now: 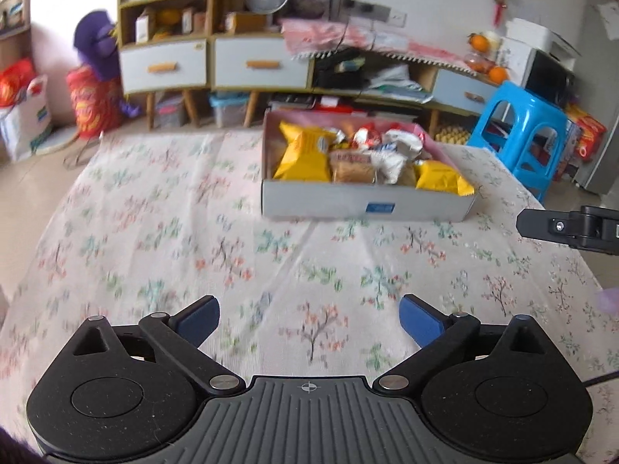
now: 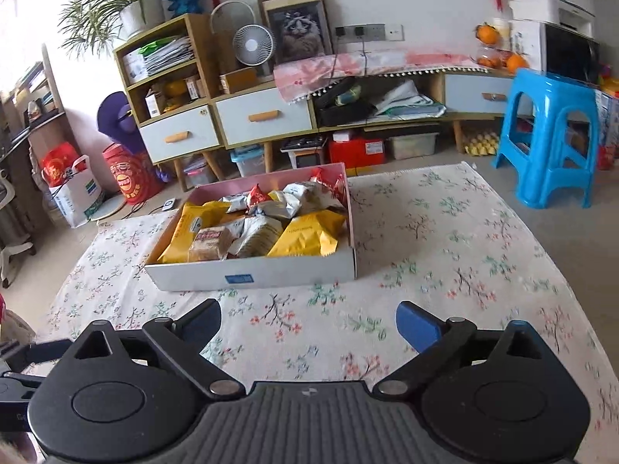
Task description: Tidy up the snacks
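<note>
Two open tongs (image 1: 309,323) (image 2: 307,324), snack box (image 2: 271,272), blue stool (image 2: 549,135) beyond.

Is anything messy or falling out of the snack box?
Nothing has spilled. The snacks sit jumbled inside the box, but one yellow bag pokes its corner over the front edge. The flowered cloth around it shows no stray packets.

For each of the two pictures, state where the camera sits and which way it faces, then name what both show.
Left wrist: on the left gripper, angled down across the floral cloth at the snack box; its open fingers and the right gripper's tip at the right edge show.
Right wrist: on the right gripper, same heading, box ahead-left; open fingers show.
Shared: box, cloth, blue stool.
</note>
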Tool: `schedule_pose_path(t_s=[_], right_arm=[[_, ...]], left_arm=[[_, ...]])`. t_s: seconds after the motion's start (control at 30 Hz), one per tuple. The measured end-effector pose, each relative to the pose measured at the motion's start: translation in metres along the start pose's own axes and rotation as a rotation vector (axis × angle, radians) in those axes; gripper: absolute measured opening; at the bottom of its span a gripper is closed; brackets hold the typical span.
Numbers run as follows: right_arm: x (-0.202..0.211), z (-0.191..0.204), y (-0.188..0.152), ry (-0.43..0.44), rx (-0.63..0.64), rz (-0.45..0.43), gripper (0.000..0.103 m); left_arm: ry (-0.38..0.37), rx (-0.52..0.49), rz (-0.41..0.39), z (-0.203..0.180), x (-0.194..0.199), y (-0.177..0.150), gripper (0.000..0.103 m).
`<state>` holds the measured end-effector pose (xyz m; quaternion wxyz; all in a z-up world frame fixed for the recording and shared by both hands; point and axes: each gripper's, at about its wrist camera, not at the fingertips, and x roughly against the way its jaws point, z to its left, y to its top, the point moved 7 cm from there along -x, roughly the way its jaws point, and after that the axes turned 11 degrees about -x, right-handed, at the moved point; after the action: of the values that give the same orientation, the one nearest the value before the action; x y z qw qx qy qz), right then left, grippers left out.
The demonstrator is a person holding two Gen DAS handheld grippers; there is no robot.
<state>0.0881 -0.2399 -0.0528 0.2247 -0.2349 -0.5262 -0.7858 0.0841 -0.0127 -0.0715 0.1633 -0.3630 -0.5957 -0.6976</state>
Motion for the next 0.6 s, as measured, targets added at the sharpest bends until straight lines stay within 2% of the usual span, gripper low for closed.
schedule_pose_path(t_s=[0.13,0.3,0.6], right_arm=[[0.007,0.011,-0.012,-0.014,0.035,0.034,0.092],[0.023,0.029,-0.017,0.004,0.125,0.001,0.094],[0.013,0.040,-0.024,-0.048,0.159,0.008,0.094]], left_arm=[[0.002,0.013,0.046,0.001,0.004,-0.006,0.101],[0.060,0.032,0.023,0.008,0.015,-0.003,0.101],[0.141,0.053,0.043,0.019,0.018,0.002,0.103]])
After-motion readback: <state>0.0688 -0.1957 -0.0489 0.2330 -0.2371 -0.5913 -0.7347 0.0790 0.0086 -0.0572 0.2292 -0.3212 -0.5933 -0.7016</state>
